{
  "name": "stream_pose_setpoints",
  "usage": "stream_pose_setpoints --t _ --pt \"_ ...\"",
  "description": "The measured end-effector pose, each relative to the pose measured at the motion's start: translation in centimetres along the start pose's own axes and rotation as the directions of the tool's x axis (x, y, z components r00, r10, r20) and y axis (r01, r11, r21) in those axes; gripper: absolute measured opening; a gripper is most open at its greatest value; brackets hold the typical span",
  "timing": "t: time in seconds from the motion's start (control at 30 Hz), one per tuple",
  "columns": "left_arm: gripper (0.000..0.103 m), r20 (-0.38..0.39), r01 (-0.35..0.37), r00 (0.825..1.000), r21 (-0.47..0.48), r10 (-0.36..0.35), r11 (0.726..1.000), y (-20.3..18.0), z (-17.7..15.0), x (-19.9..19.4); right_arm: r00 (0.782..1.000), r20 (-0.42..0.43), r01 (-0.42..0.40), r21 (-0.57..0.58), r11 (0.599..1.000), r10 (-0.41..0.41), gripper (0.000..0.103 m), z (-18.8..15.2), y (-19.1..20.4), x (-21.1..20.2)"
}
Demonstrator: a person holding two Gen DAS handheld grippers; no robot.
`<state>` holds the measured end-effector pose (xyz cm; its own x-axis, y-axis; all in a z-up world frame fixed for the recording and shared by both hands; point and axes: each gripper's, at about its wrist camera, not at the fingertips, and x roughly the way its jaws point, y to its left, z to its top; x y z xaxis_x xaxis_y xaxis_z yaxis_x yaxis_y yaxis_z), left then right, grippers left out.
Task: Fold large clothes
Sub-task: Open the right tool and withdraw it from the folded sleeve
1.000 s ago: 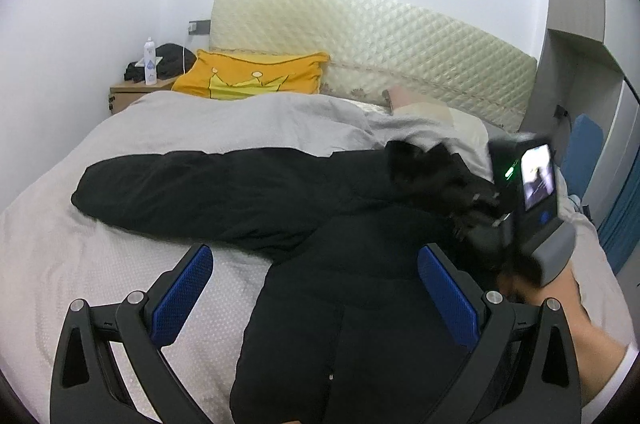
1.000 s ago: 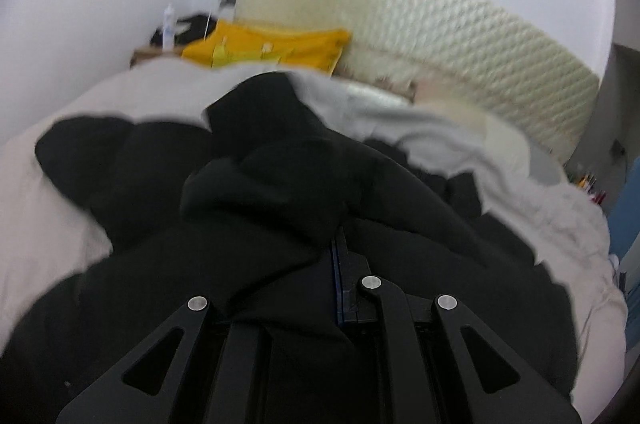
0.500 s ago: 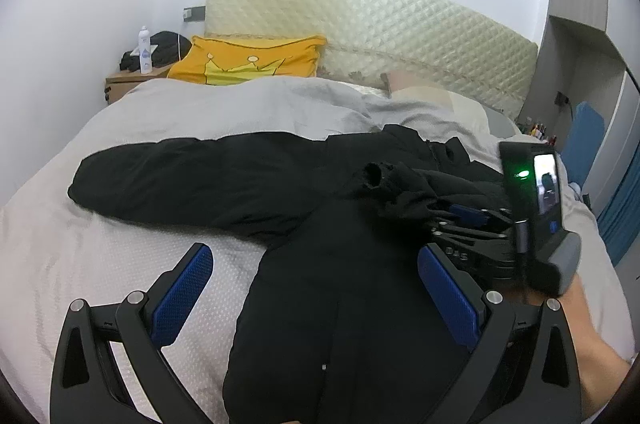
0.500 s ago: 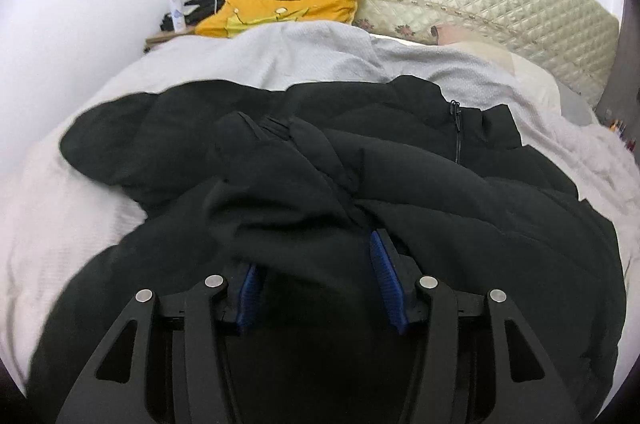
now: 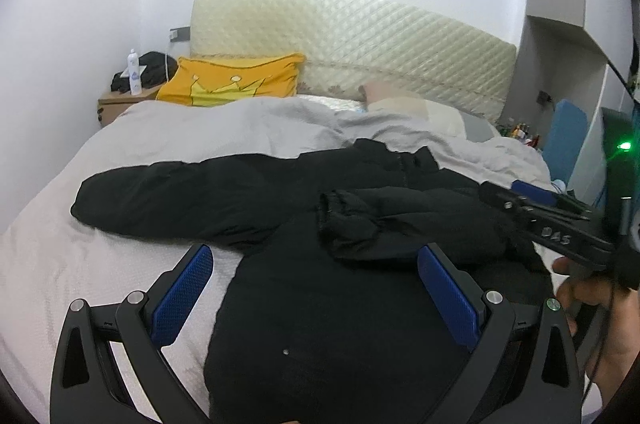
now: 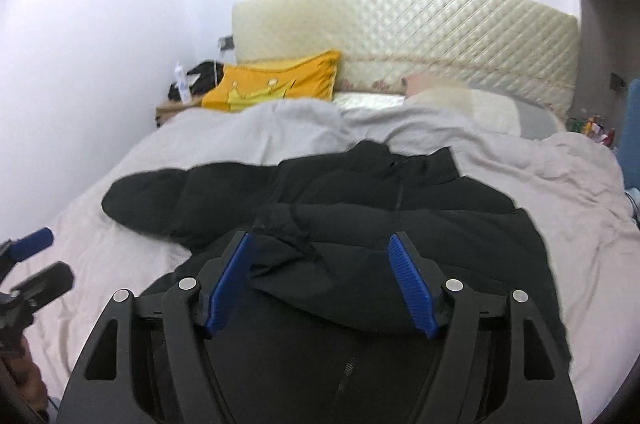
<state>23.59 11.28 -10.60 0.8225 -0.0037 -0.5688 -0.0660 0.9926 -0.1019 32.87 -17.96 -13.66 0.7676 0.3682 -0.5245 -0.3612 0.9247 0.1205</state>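
A black puffer jacket (image 5: 340, 304) lies on the bed, one sleeve (image 5: 400, 224) folded across its front.

Black jacket (image 5: 340, 304): lower body cut off by the bottom edge in both views; near part hidden behind the left gripper (image 5: 312, 288) frame.
Folded-over sleeve (image 6: 332, 264): its near edge hidden behind the right gripper (image 6: 320, 284).
Items past the bed (image 5: 48, 264) at far right (image 6: 596, 126): too small to identify.
Bottle (image 5: 134, 72) label: too small to read.
Nightstand (image 5: 116, 104): partly hidden by the bedding.
Left gripper in the right wrist view (image 6: 32, 264): cut off by the left edge.
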Motion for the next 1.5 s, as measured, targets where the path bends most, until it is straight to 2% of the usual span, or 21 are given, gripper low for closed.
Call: stream_pose_setpoints --t 0.2,0.33,0.47,0.7,0.97,1.07,1.17,1.23,1.27,1.5 --pt "0.103 0.027 0.009 1.000 0.047 -0.010 0.999 -3.2 -0.4 -2.6 0.995 0.089 0.048 0.011 0.999 -0.048 0.073 -1.4 -1.8 -6.1" --pt "0.103 0.023 0.055 0.998 0.057 -0.057 0.997 -4.6 -1.3 -2.8 0.987 0.141 0.076 0.035 0.996 -0.081 0.075 -4.0 -3.5 -9.5" --pt "0.103 0.028 0.062 0.998 0.080 -0.065 0.995 -5.9 -2.1 -2.7 0.979 0.173 0.095 0.077 0.993 -0.107 0.075 -6.4 -5.4 -11.9" --pt "0.103 0.052 0.097 0.994 0.069 -0.100 0.993 -6.5 -3.2 -2.7 0.969 0.224 0.079 0.118 0.990 -0.105 0.077 -7.9 -7.9 -15.1" --pt "0.103 0.023 0.120 0.992 0.050 -0.121 0.992 -5.7 -4.5 -0.6 0.966 0.224 0.094 0.150 0.984 -0.127 0.083 -11.9 -8.4 -16.8" --pt "0.103 -0.003 0.124 0.992 0.044 -0.124 0.991 -5.5 -4.8 0.4 0.964 0.216 0.125 0.135 0.983 -0.152 0.086 -13.5 -8.2 -16.8" --pt "0.103 -0.015 0.136 0.991 0.042 -0.136 0.990 -5.5 -4.8 1.0 0.967 0.205 0.120 0.155 0.981 -0.150 0.091 -14.4 -8.5 -16.9" --pt "0.103 -0.020 0.138 0.990 0.064 -0.137 0.988 -5.8 -4.6 1.3 0.965 0.218 0.108 0.181 0.978 -0.147 0.102 -15.1 -8.8 -17.3" --pt "0.103 -0.022 0.138 0.990 0.072 -0.136 0.988 -5.9 -4.5 1.4 0.964 0.224 0.104 0.189 0.976 -0.146 0.103 -15.5 -9.0 -17.5" --pt "0.103 -0.034 0.138 0.990 0.092 -0.135 0.986 -4.9 -1.9 2.4 0.951 0.248 0.120 0.252 0.960 -0.184 0.103 -16.2 -10.7 -18.0"
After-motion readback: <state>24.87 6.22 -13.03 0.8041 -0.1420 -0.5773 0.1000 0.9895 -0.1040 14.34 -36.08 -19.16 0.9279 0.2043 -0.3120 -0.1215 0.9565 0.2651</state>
